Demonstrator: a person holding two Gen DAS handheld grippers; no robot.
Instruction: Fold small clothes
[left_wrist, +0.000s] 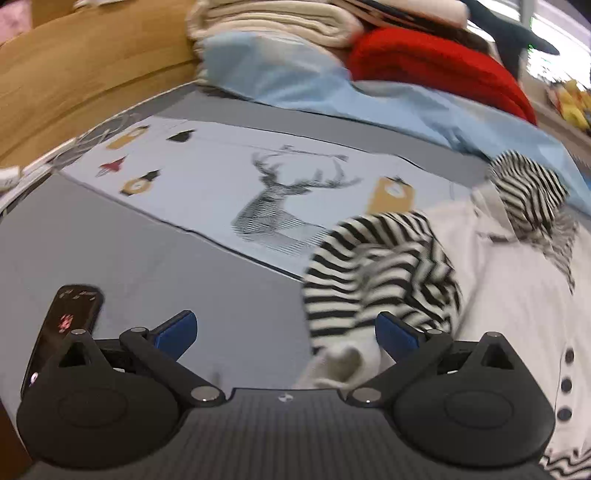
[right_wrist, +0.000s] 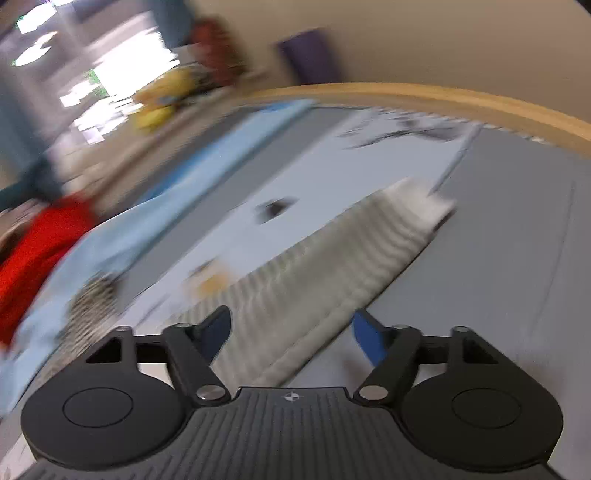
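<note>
On the bed (left_wrist: 110, 236), both grippers, left (left_wrist: 286, 330) and right (right_wrist: 291, 332), jaws apart, nothing clamped; mid-fold on striped top (left_wrist: 376, 266), next needs a sleeve (right_wrist: 332, 258) grab.

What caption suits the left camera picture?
Open left gripper beside a rumpled striped garment on a grey bedspread.

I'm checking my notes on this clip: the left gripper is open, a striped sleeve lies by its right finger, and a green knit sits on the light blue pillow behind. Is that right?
Not quite: the knit on the light blue pillow is red, not green, as the left wrist view shows. The rest holds: the left gripper is open, and the striped sleeve lies by its right finger.
</note>
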